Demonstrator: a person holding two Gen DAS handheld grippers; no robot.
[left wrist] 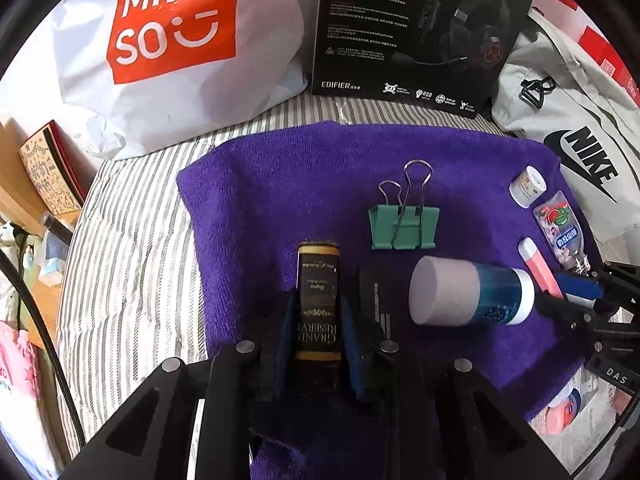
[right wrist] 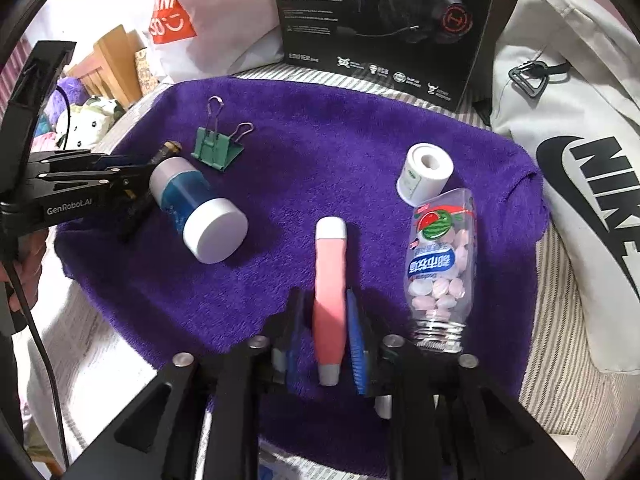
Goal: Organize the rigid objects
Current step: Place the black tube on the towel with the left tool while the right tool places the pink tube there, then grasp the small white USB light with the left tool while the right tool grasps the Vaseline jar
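- The left hand-held gripper (left wrist: 316,328) is clamped on a dark "GRAND RESERVE" bottle (left wrist: 318,300), whose long axis runs straight out between the blue pads, over the purple towel (left wrist: 300,168) spread on the striped bed (left wrist: 132,216).
- The right hand-held gripper (right wrist: 330,336) straddles a pink tube (right wrist: 330,292) with a white cap. The tube's long axis lies along the fingers, pointing away from the camera. A gap shows on the left side, so the pads do not look pressed on it; the jaws stand a little apart.
- Taking the green binder clip (left wrist: 402,226) as landmark: the bottle lies just nearer and to its left in the left wrist view. A blue jar (left wrist: 472,292) with white ends lies on its side nearer and to the right. The tube lies further right, next to the candy bottle (right wrist: 440,264).
- The right hand is the nearer one to the tube, the candy bottle and the small white roll (right wrist: 426,172).
- Readable writing: "MINISO" on the white bag (left wrist: 168,20), "EDIFIER" on the black headset box (left wrist: 408,32), "NIKE" on the pale bag (left wrist: 592,156) and "GenRobot.AI" on the left gripper's arm in the right wrist view.
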